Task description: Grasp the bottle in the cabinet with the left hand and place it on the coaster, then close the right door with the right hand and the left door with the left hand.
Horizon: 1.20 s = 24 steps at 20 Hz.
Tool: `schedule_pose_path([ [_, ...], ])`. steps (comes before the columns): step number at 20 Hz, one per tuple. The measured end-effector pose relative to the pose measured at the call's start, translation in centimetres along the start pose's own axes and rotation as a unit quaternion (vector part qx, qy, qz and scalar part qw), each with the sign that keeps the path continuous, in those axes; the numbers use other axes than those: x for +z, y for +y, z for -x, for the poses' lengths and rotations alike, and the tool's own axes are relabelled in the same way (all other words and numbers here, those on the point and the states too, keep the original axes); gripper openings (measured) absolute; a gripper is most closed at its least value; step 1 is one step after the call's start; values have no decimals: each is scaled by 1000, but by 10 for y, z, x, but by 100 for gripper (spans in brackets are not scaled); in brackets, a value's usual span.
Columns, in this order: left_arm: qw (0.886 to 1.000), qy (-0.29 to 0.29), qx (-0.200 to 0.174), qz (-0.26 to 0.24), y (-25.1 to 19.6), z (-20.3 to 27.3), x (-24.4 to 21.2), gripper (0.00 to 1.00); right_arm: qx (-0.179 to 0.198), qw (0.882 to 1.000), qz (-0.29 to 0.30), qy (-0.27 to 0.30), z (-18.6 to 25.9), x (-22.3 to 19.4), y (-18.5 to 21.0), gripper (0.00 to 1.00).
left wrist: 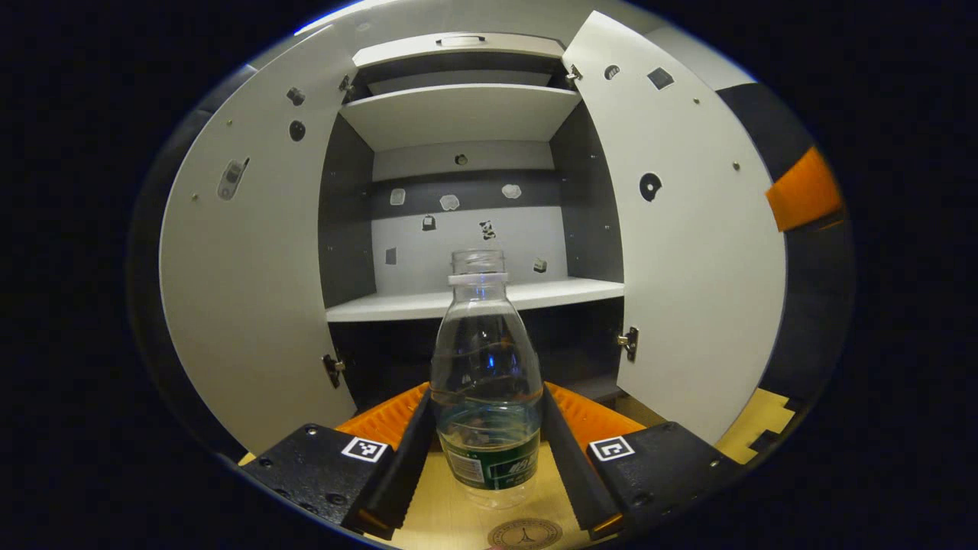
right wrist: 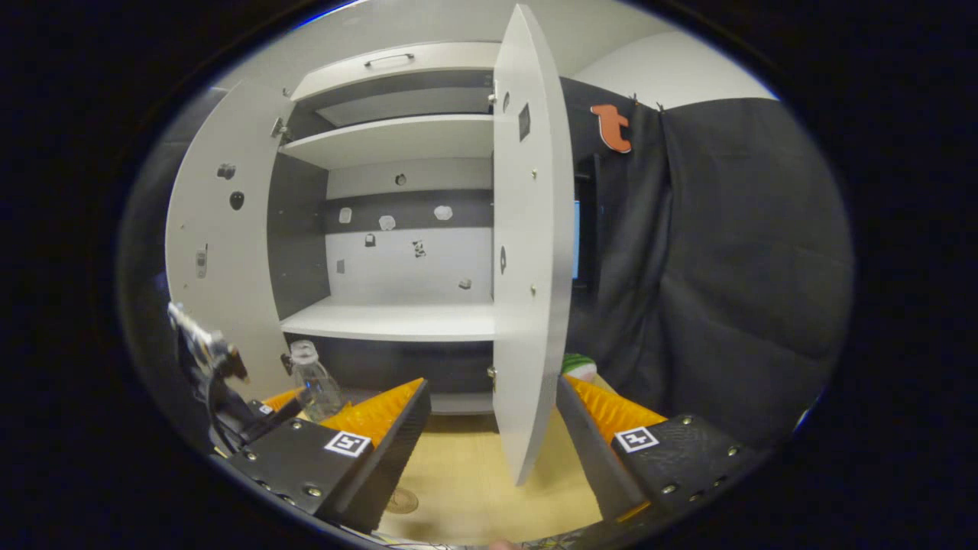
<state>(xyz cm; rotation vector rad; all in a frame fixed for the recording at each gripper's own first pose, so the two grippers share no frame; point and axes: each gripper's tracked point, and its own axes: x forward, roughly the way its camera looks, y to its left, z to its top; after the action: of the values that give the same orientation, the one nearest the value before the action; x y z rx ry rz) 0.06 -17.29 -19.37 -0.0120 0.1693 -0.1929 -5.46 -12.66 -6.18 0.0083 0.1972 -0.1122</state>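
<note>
A clear, capless bottle (left wrist: 487,382) with a green label stands upright between the orange fingers of my left gripper (left wrist: 487,391), which is shut on its lower body, in front of the open cabinet (left wrist: 458,294). The round coaster (left wrist: 525,536) lies on the wooden table just nearer than the bottle's base. The left door (left wrist: 244,290) and right door (left wrist: 688,252) both stand wide open. In the right gripper view, my right gripper (right wrist: 493,382) is open, and the right door (right wrist: 531,267) is edge-on in line with the gap. To its left are the left gripper (right wrist: 294,405), the bottle (right wrist: 313,386) and the coaster (right wrist: 401,500).
The cabinet's white shelves (right wrist: 397,321) are bare. Black cloth (right wrist: 726,290) hangs to the right of the cabinet, with a green and white object (right wrist: 581,367) low behind the right door. The wooden table (right wrist: 474,473) runs in front of the cabinet.
</note>
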Motion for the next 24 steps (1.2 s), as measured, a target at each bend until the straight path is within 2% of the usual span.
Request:
schedule_pose_path([
  [5, 999, 45, -14, -5, -19, 10, -68, 81, -12, 999, 1, 31, 1, -27, -18, 100],
  [9, 997, 69, -20, 0, -27, 14, -107, 82, -13, 998, 12, 53, 1, -47, -24, 98],
  [10, 997, 73, -21, -5, -28, 14, -114, 82, -11, 998, 16, 61, 2, -52, -24, 100],
  [20, 994, 104, -10, 0, -28, 20, -153, 82, 3, 996, 37, 81, 8, -64, -20, 100],
  [24, 996, 89, -13, -15, -26, 20, -150, 82, 7, 995, 36, 89, 10, -70, -18, 100],
])
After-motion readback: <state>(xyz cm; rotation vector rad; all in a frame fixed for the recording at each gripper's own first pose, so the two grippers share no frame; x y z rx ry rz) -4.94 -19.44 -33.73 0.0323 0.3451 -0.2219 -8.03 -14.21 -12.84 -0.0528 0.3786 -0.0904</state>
